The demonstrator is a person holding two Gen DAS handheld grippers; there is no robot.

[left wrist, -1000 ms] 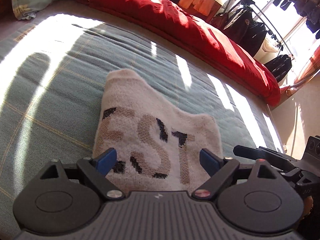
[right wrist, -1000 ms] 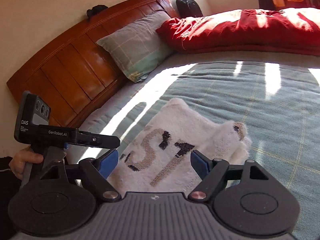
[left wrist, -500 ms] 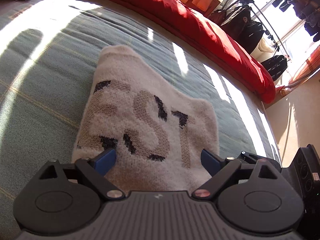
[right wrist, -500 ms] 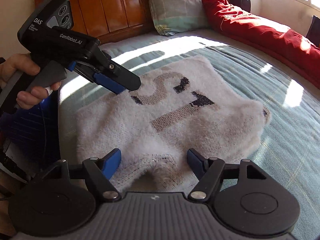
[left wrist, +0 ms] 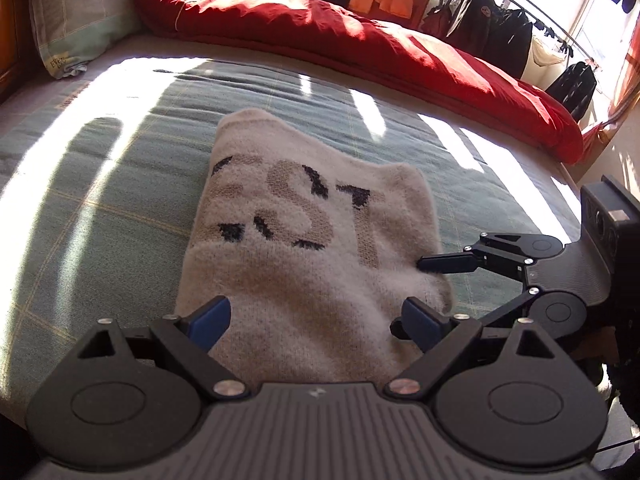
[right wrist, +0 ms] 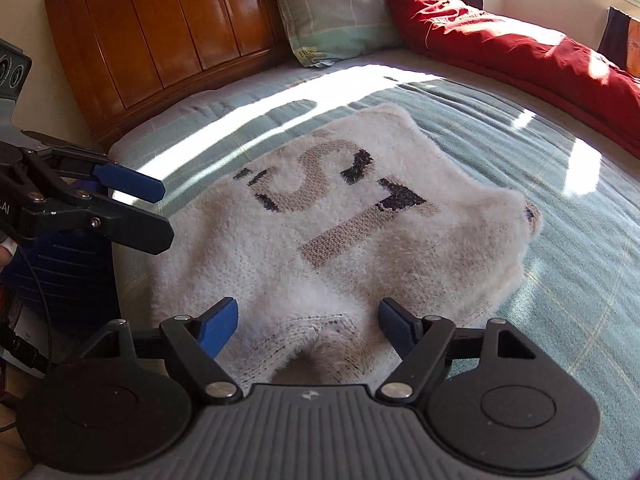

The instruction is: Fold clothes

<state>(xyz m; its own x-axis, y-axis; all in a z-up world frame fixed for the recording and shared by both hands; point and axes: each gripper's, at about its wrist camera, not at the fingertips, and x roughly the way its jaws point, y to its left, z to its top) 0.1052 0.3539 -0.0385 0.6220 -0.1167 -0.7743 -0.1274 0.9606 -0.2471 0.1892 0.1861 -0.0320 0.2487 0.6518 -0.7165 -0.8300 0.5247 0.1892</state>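
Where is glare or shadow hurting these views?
Left wrist view: sun stripes blow out the bedspread beyond the sweater, whose lettering stays readable; the window is washed out. Right wrist view: a bright patch behind the sweater; the edges bend.

One sweater (left wrist: pixel 308 240), one pillow (right wrist: pixel 340 8), one red duvet (left wrist: pixel 360 40), two tools.

Left gripper (left wrist: pixel 316 320) agape, right gripper (right wrist: pixel 307 322) agape

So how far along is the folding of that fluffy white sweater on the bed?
The white sweater already lies folded into a compact block on the bed cover. Nothing is in hand: the left gripper and right gripper are both open over its near edge. Possibly one more fold or tidying remains.
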